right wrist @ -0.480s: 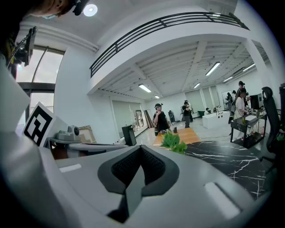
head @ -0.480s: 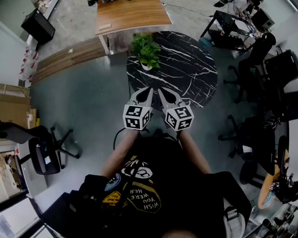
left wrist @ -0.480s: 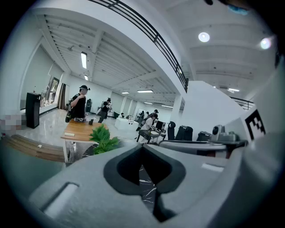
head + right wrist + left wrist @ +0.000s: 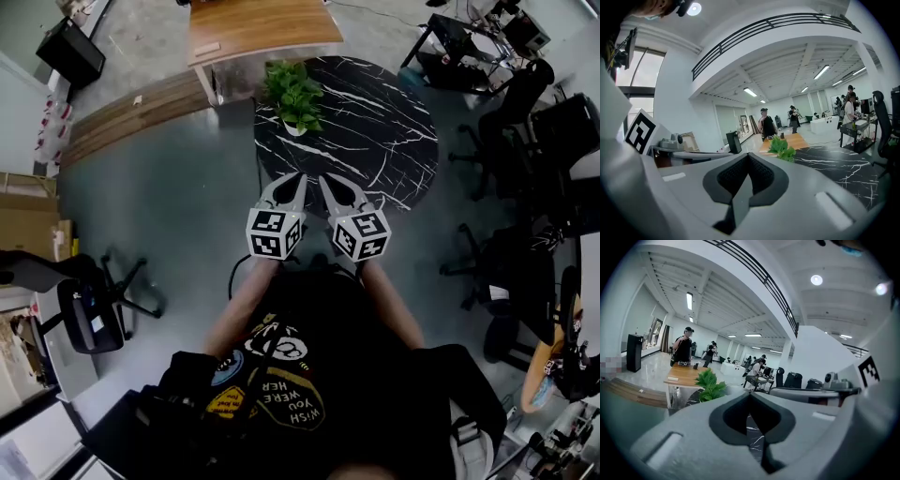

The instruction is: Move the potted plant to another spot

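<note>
- how do your jaws stand?
- my left gripper (image 4: 297, 180) has its jaws brought together at the tips, with nothing between them. in the left gripper view, only the dark hollow behind the tips lets a strip of marble show through. my right gripper (image 4: 325, 180) is the same: jaws pressed together, empty.
- do they touch anything?
- no. both hang in the air side by side over the near edge of the round black table (image 4: 375, 141). they point a little downward, with their tips leaning toward each other.
- and the plant?
- the potted plant (image 4: 293, 94) stands upright on the far left part of that table, near the rim. it is just in front of the wooden desk (image 4: 262, 28) and well apart from both my grippers.
- count things for me.
- two grippers, each with its own cube: the left marker cube (image 4: 275, 234) and the right marker cube (image 4: 361, 236). one potted plant in one white pot (image 4: 294, 129). one round table and one wooden desk. one office chair (image 4: 94, 314) stands on the floor at my left. there are more dark chairs at my right, too crowded together for me to count.
</note>
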